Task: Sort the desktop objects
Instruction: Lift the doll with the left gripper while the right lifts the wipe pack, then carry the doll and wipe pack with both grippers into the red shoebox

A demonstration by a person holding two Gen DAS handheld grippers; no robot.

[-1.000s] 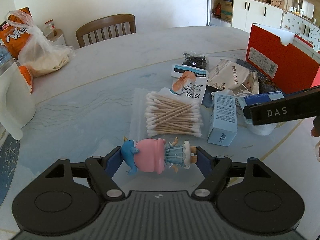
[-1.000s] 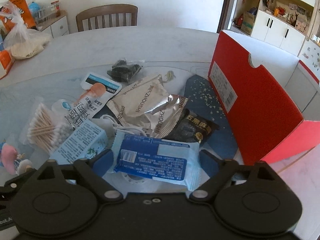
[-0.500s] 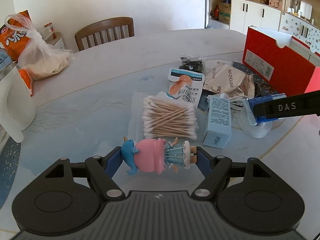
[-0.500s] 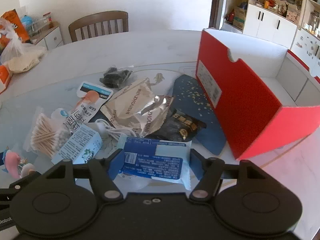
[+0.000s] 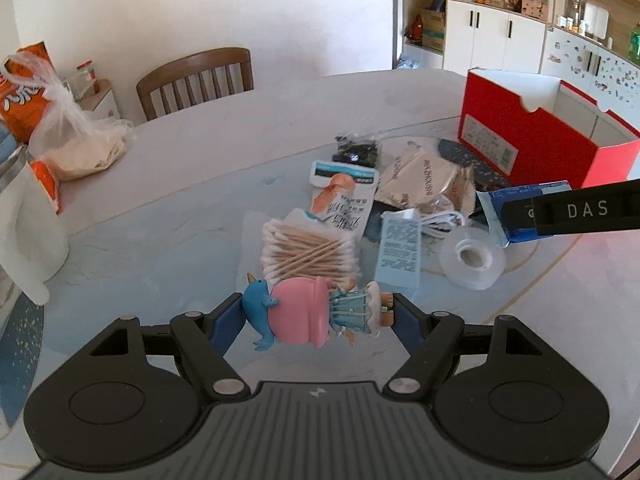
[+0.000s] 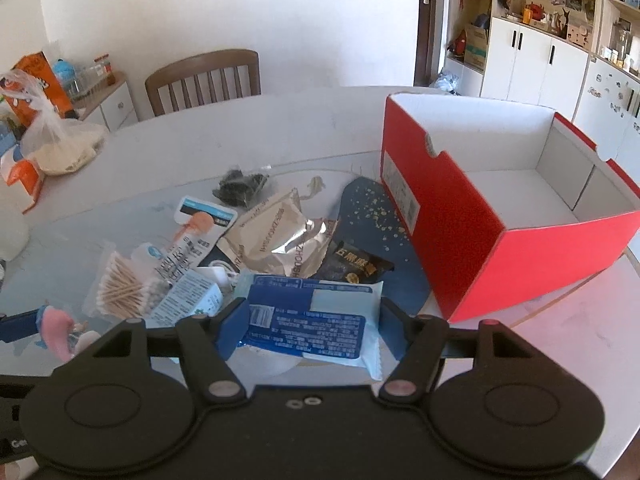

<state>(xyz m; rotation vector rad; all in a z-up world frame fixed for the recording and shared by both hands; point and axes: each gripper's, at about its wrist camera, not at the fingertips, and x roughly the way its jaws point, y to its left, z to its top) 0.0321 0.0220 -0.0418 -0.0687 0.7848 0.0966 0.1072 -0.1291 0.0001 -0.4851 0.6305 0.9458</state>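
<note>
My left gripper (image 5: 320,318) is shut on a small figurine (image 5: 312,314) with a pink body and a blue bird, held above the table's near edge. My right gripper (image 6: 310,322) is shut on a blue and white wipes packet (image 6: 316,320), lifted off the pile. The same packet (image 5: 500,212) and the right gripper's finger show at the right of the left wrist view. An open red cardboard box (image 6: 500,216) with a white inside stands to the right, and nothing shows in it. Cotton swabs (image 5: 308,254), a light blue carton (image 5: 400,254) and a tape roll (image 5: 472,258) lie on the table.
Foil snack bags (image 6: 280,240), a dark snack packet (image 6: 356,266), a white cable and a black bag (image 6: 240,186) lie in the pile. A plastic bag of food (image 5: 76,144) sits far left. A wooden chair (image 5: 196,80) stands behind the round table (image 5: 160,216).
The right gripper has risen with the wipes packet, uncovering the tape roll beneath, and the red box's inside has come into sight. The left gripper has lifted slightly with the figurine.
</note>
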